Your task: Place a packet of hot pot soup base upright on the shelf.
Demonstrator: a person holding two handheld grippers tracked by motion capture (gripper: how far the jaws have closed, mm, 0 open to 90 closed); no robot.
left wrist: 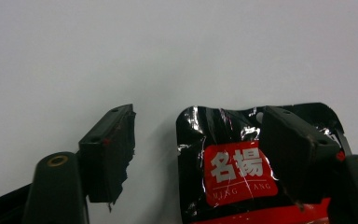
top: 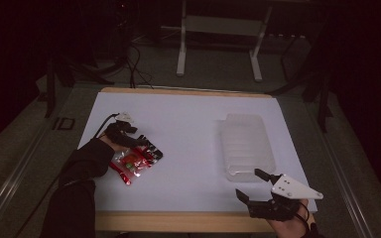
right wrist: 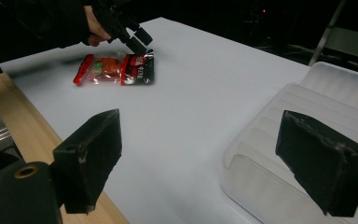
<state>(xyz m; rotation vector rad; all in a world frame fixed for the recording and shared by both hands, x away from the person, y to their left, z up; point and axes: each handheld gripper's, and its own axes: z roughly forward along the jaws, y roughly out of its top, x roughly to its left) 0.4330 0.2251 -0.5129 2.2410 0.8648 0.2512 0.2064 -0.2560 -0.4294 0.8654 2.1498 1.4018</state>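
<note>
A snack packet (top: 135, 161) with a red middle and a black end lies flat at the table's left. My left gripper (top: 146, 143) hovers over its black end, open. In the left gripper view the packet (left wrist: 228, 163) shows a red label with white characters. One jaw stands in front of the packet's upper corner and the other over bare table beside it, so my left gripper (left wrist: 196, 120) straddles the packet's edge. My right gripper (top: 250, 183) is open near the front right edge, with nothing between its fingers. From the right gripper view (right wrist: 200, 126) the packet (right wrist: 116, 70) lies far off.
A clear plastic container (top: 247, 145) stands right of centre, just beyond my right gripper, and looms close in the right gripper view (right wrist: 317, 107). The white tabletop (top: 188, 134) has a wooden front edge (top: 178, 220). A metal stand (top: 218, 29) is on the floor beyond the table.
</note>
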